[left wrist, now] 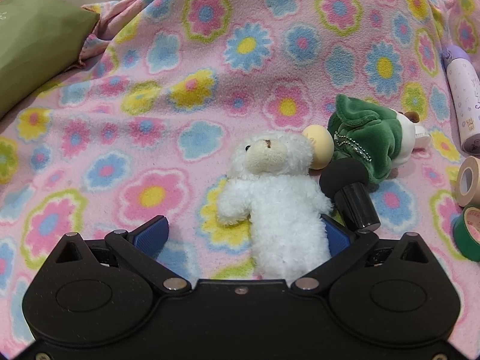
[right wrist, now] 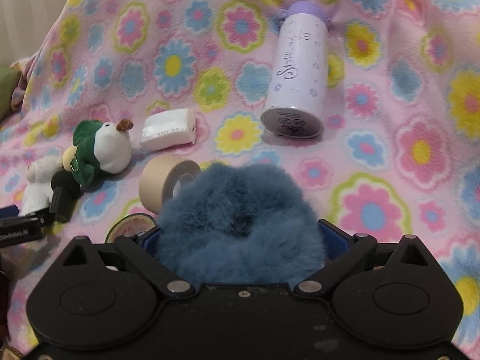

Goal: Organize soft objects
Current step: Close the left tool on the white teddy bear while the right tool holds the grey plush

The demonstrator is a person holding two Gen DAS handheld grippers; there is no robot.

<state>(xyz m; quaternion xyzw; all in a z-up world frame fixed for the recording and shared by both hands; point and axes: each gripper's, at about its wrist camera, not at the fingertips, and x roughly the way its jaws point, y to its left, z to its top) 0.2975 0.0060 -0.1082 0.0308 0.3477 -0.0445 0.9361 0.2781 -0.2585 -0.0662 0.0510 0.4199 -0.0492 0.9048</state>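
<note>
The white plush lamb [left wrist: 276, 198] is straddled by the spread left gripper [left wrist: 240, 237], not yet pinched. The black cylinder [left wrist: 355, 207], lying against it, could be caught too. The blue fluffy scrunchie [right wrist: 240, 225] is pinched by the right gripper [right wrist: 240, 237].

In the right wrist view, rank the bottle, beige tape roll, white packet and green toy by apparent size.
1. Bottle
2. Green toy
3. Beige tape roll, partly hidden, so unsure against the toy
4. White packet

Two plush toys: a white lamb [left wrist: 279, 192] and a green-clad doll [left wrist: 372, 144]. One blue fluffy scrunchie [right wrist: 240, 222]. Two tape rolls, beige [right wrist: 168, 183] and green [left wrist: 468, 234]. One bottle [right wrist: 300, 69]. One tissue pack [right wrist: 169, 130]. One microphone [left wrist: 351, 195].
</note>
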